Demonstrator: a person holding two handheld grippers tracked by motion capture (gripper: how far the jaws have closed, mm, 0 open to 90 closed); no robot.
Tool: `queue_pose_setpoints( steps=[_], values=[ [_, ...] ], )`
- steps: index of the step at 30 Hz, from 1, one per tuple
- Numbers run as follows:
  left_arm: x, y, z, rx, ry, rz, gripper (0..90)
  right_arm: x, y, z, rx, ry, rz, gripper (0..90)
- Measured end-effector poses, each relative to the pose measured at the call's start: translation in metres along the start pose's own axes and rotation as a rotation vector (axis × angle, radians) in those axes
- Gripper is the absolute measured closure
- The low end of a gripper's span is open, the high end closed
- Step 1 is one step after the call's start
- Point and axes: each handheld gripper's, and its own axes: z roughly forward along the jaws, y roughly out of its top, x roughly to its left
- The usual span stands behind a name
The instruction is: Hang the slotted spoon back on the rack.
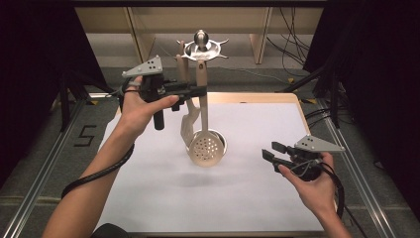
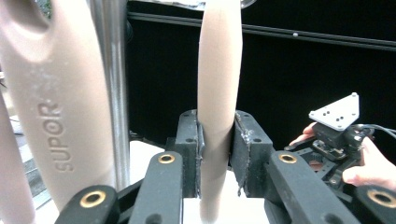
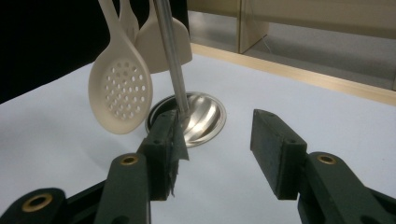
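Observation:
A metal utensil stand (image 1: 202, 47) rises at the table's far middle, with its pole (image 3: 170, 56) set in a round steel base (image 3: 205, 119). A beige perforated skimmer (image 1: 206, 148) hangs from it. My left gripper (image 1: 198, 90) is shut on the skimmer's handle (image 2: 218, 93), and both pads press its sides in the left gripper view (image 2: 217, 135). A second beige handle marked SUPOR (image 2: 51, 107) hangs just left of the pole (image 2: 112, 93). My right gripper (image 1: 270, 151) is held low at the right, open with nothing between its jaws (image 3: 219, 140), pointing toward the skimmer head (image 3: 122, 95).
A beige spatula (image 3: 163, 42) and another utensil hang behind the skimmer on the same stand. The white table (image 1: 198, 198) has a wooden far edge. Black curtains flank both sides, and cables trail from each gripper.

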Motion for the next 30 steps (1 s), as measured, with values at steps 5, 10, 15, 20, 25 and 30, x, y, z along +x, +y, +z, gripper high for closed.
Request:
queue_pose_setpoints(
  steps=[5,10,15,20,25,30],
  values=[
    [0.002,-0.001,0.001,-0.009,0.029,0.042,71.7,0.002,-0.001,0.000,-0.022,-0.025,0.024,52.9],
    [-0.006,-0.003,-0.007,-0.030,0.116,0.072,60.3,-0.001,-0.001,-0.002,-0.003,-0.015,-0.007,52.8],
    [-0.020,-0.014,-0.020,-0.061,0.194,0.059,55.7,0.000,-0.002,-0.003,0.007,-0.011,0.029,52.8],
    [-0.029,-0.029,-0.036,-0.075,0.245,0.074,53.7,-0.002,-0.002,-0.003,0.004,-0.021,0.002,52.7],
    [-0.033,-0.043,-0.049,-0.077,0.289,0.076,53.0,-0.003,-0.002,-0.003,0.003,-0.019,0.002,52.5],
    [-0.034,-0.050,-0.057,-0.081,0.310,0.068,52.4,-0.003,-0.002,-0.003,0.003,-0.018,0.011,52.0]
  ],
)
